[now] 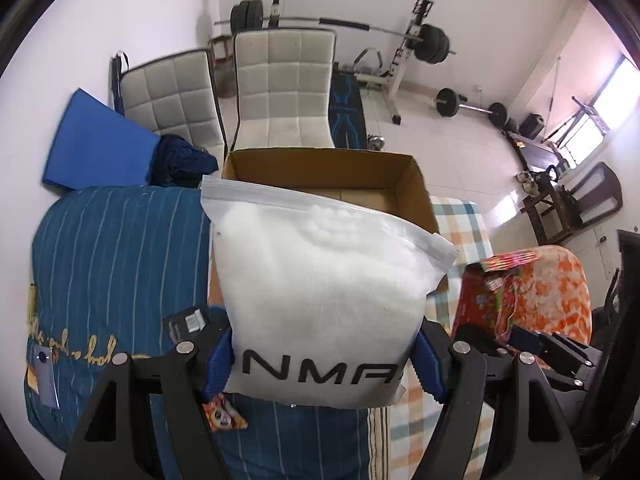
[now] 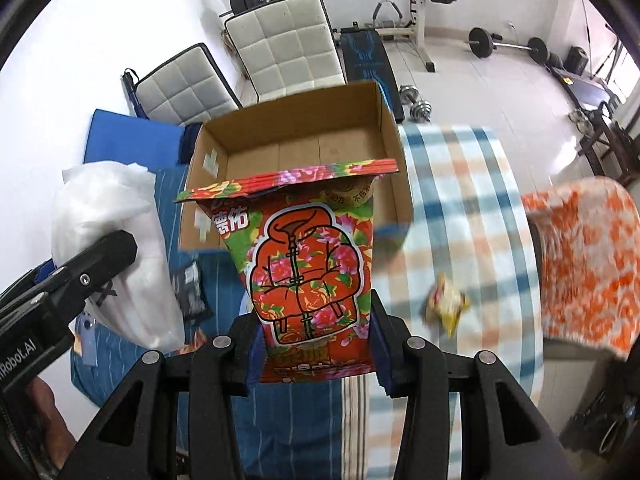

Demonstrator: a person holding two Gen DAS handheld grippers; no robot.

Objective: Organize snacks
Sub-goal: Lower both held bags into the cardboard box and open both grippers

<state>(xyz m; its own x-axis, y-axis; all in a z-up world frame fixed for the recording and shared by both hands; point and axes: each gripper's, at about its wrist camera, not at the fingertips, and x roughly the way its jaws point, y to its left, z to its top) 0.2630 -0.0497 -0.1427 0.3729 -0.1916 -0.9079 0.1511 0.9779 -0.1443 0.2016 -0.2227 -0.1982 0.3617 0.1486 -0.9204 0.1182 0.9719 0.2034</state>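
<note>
We've got L tool (image 1: 322, 364) clamping white zip bag (image 1: 320, 276), R tool (image 2: 314, 344) clamping floral snack pack (image 2: 308, 272), both above open box (image 2: 296, 136) on bed.

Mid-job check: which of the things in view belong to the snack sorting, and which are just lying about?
Job:
left gripper holding white zip bag
right gripper holding floral snack bag
cardboard box
yellow snack packet

Lying about:
white chairs
barbell rack
orange blanket

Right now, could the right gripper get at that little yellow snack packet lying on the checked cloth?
Probably not yet. The right gripper is shut on the red floral snack bag, so its jaws are full. The yellow packet lies in the open on the checked cloth with nothing over it; free the bag first.
</note>
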